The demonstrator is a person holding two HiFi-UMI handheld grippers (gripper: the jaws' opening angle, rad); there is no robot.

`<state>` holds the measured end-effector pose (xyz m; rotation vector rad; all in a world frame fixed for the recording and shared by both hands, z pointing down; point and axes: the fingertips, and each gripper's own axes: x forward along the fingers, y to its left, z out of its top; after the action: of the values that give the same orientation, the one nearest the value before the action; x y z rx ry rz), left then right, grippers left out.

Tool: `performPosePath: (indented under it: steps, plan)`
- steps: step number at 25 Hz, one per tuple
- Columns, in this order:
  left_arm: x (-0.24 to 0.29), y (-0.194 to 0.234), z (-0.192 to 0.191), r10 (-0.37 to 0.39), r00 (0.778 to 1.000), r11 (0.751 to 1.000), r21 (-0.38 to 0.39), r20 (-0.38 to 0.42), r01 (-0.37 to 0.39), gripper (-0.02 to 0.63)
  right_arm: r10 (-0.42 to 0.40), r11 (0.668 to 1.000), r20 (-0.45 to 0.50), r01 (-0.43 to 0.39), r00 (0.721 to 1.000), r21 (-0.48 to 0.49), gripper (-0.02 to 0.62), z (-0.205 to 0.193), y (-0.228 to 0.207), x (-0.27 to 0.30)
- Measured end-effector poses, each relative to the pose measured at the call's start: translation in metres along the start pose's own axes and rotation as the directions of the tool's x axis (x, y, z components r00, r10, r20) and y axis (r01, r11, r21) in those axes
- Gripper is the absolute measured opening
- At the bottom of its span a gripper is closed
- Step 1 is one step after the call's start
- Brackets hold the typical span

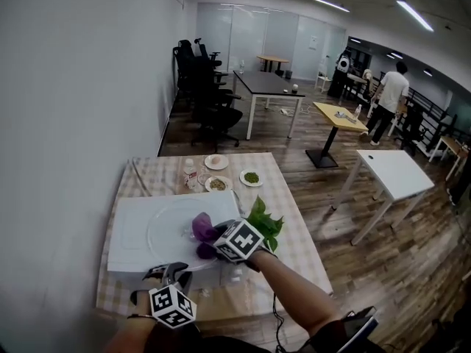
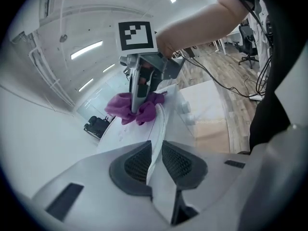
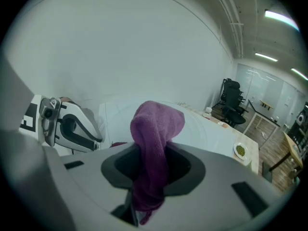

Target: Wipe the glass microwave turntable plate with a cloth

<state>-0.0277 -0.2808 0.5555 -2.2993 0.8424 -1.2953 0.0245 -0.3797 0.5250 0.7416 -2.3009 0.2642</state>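
The clear glass turntable plate [image 1: 173,230] lies on a white mat [image 1: 129,234] on the checked table. My left gripper [image 1: 171,273] is at the plate's near edge, and in the left gripper view it [image 2: 155,165] is shut on the plate's rim [image 2: 159,124]. My right gripper [image 1: 213,237] is over the plate's right part, shut on a purple cloth [image 1: 201,230] that rests on the glass. In the right gripper view the cloth [image 3: 156,138] bulges up between the jaws of the right gripper [image 3: 153,170], and the left gripper [image 3: 62,126] shows to the left.
Three small dishes [image 1: 216,162] [image 1: 217,184] [image 1: 251,177] and a small bottle [image 1: 190,173] stand behind the mat. Green leaves [image 1: 266,223] lie right of the plate. A wall runs along the left. Office chairs [image 1: 210,94], tables and people are farther off.
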Motion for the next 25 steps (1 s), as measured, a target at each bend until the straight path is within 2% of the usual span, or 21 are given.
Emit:
performPosePath:
  steps: [8,11,18,25]
  plan:
    - [-0.001,0.0,0.0,0.007,1.0,1.0,-0.002,-0.008,-0.007,0.075,-0.136,0.99,-0.032,0.134,0.99,-0.054,0.123,-0.015,-0.021,-0.024]
    - [0.001,0.002,-0.001,0.005,1.0,1.0,0.002,-0.011,-0.005,0.075,-0.157,0.985,-0.01,0.156,0.988,-0.068,0.123,-0.012,-0.019,-0.028]
    - [0.003,0.001,0.001,0.007,1.0,1.0,-0.002,-0.007,-0.007,0.075,-0.009,0.999,0.106,0.014,0.994,-0.043,0.121,0.01,0.048,-0.034]
    - [0.0,0.0,0.002,0.004,1.0,1.0,0.001,-0.01,-0.004,0.075,0.059,0.996,0.091,-0.054,0.994,-0.065,0.121,-0.002,0.095,-0.017]
